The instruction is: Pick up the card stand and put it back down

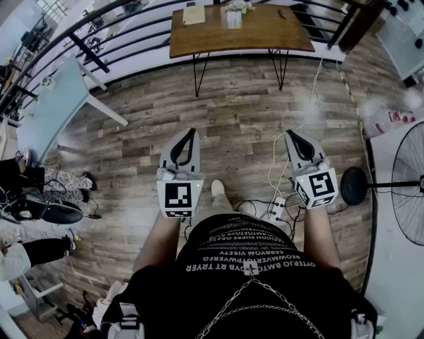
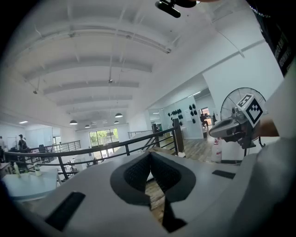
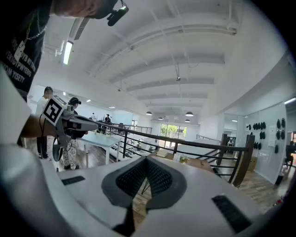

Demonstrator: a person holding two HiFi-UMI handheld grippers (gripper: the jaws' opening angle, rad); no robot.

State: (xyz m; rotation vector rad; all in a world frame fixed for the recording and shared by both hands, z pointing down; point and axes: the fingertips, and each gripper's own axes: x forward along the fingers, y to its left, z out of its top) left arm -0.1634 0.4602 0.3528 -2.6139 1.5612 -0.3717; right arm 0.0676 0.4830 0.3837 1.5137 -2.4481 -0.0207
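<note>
On the brown wooden table (image 1: pixel 265 36) far ahead stands a small white upright thing (image 1: pixel 233 18), likely the card stand; the right gripper view shows it small (image 3: pixel 180 158) past the railing. My left gripper (image 1: pixel 192 132) and right gripper (image 1: pixel 289 134) hang side by side over the plank floor, well short of that table. On each, the dark pads meet at the tip with nothing between them, as the left gripper view (image 2: pixel 149 154) and the right gripper view (image 3: pixel 147 160) show. Each gripper also sees the other out to its side.
A tan book (image 1: pixel 193 14) lies on the brown table. A black railing (image 1: pixel 119 33) runs behind it. A pale blue table (image 1: pixel 50 106) stands left, near a person's legs (image 1: pixel 40 212). A fan (image 1: pixel 404 185) and a white surface (image 1: pixel 397 278) are right. A power strip (image 1: pixel 277 210) with cables lies by my feet.
</note>
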